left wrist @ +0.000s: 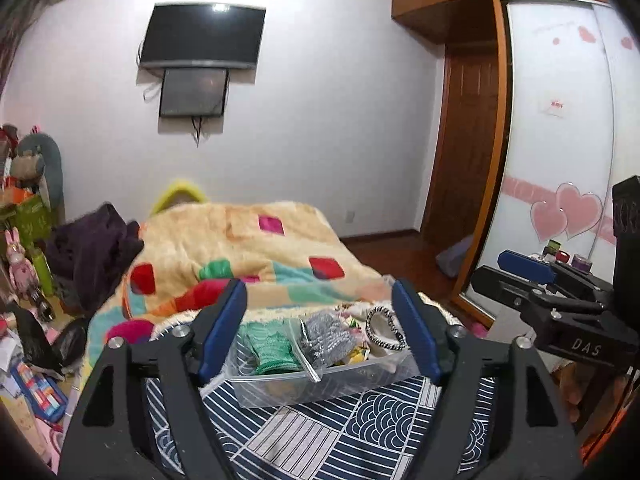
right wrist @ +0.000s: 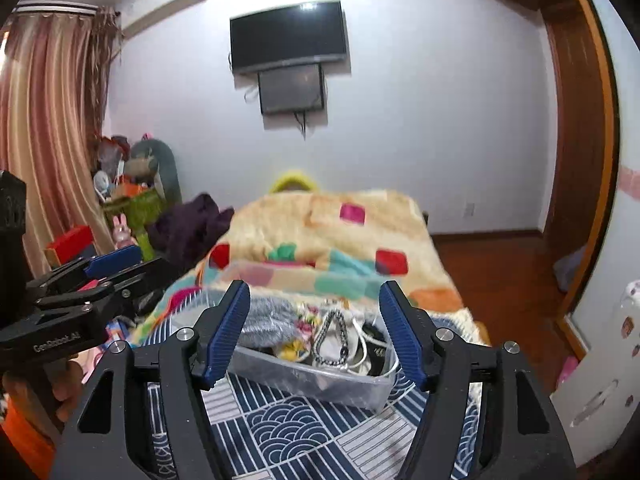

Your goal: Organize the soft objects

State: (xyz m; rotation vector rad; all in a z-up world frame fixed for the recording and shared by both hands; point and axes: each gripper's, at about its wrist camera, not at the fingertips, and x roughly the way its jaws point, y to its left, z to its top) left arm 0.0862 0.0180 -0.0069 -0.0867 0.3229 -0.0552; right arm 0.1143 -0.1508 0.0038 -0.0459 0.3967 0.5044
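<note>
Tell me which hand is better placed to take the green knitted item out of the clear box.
Probably left. The left gripper frames the green knitted item between its open fingers. In the right wrist view that end of the clear box lies behind a finger.

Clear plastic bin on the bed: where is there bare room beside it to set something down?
Free: the navy patterned cloth in front of the clear plastic bin, nearest the grippers. Crowded: the bin itself, full of knits and cords, and the checked blanket bunched behind it.

wall TV | wardrobe door | curtain
</note>
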